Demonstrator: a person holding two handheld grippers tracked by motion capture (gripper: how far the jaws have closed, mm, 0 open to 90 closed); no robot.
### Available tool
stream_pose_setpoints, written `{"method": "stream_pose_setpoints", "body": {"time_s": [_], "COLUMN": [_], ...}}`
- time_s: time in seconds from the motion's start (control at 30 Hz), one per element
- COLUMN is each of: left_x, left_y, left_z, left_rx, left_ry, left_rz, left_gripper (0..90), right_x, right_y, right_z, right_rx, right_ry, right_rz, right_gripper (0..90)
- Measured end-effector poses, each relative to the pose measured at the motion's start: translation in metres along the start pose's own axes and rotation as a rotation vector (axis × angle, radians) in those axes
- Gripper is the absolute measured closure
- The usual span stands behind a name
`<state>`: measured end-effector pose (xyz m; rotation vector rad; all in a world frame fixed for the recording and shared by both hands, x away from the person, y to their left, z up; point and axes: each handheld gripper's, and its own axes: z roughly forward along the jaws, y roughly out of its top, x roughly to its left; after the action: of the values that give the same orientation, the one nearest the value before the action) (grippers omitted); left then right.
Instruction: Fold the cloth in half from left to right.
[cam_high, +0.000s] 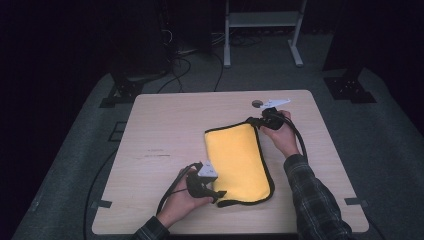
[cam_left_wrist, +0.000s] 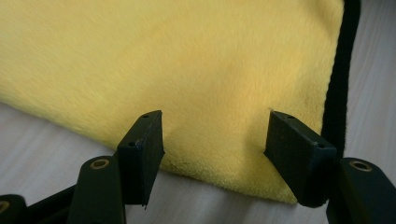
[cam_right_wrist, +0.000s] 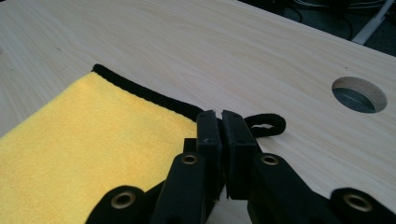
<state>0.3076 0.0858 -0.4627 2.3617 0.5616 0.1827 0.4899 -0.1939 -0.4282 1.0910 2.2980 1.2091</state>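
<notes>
Yellow microfibre towel (cam_high: 237, 162) with black hem lies folded mid-table (cam_high: 165, 125). Right gripper (cam_right_wrist: 221, 122) clamped on far corner beside hanging loop (cam_right_wrist: 266, 124), likely anchoring it. Left gripper (cam_left_wrist: 215, 137) jaws wide, straddling near corner, ready to pinch for next fold.
</notes>
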Motion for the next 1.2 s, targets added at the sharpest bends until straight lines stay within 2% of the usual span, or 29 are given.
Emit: {"method": "stream_pose_setpoints", "body": {"time_s": [0.17,0.27,0.4,0.5,0.53,0.57,0.6,0.63,0.87,1.0,1.03,1.2], "left_x": [-0.002,-0.001,-0.002,-0.003,-0.003,-0.002,-0.002,-0.002,0.002,0.007,0.012,0.019], "left_y": [-0.001,-0.002,-0.002,-0.002,-0.002,-0.002,-0.002,-0.002,-0.003,-0.006,-0.011,-0.018], "left_z": [0.002,0.003,0.003,0.003,0.003,0.003,0.003,0.003,0.002,-0.001,-0.003,-0.009], "left_rx": [0.019,0.018,0.018,0.023,0.023,0.021,0.021,0.019,0.024,0.038,0.025,0.025], "left_ry": [0.008,0.004,0.011,0.019,0.019,0.02,0.02,0.02,0.019,0.012,-0.005,-0.005], "left_rz": [0.022,0.021,0.016,0.017,0.017,0.012,0.012,0.009,0.012,-0.003,-0.018,-0.021], "left_gripper": [37.9,38.1,36.8,34.4,33.6,33.0,32.2,31.9,30.3,27.5,27.5,27.4], "right_x": [-0.004,-0.004,-0.003,-0.002,-0.002,-0.003,-0.003,-0.005,-0.008,-0.004,-0.002,0.008], "right_y": [0.004,0.013,0.013,0.001,0.001,-0.008,-0.008,-0.011,-0.016,-0.022,-0.023,-0.034], "right_z": [0.007,0.017,0.039,0.056,0.056,0.063,0.063,0.061,0.042,0.024,0.02,0.001], "right_rx": [-0.005,-0.014,0.033,0.101,0.101,0.119,0.119,0.091,0.06,0.054,0.053,0.05], "right_ry": [-0.019,-0.024,-0.049,-0.073,-0.073,-0.089,-0.089,-0.094,-0.073,-0.042,-0.03,0.018], "right_rz": [0.012,0.018,-0.012,-0.028,-0.028,-0.025,-0.025,0.005,0.026,-0.003,-0.005,-0.029], "right_gripper": [85.8,85.8,85.7,84.9,84.9,80.6,80.6,70.3,61.4,57.6,56.9,54.8]}}
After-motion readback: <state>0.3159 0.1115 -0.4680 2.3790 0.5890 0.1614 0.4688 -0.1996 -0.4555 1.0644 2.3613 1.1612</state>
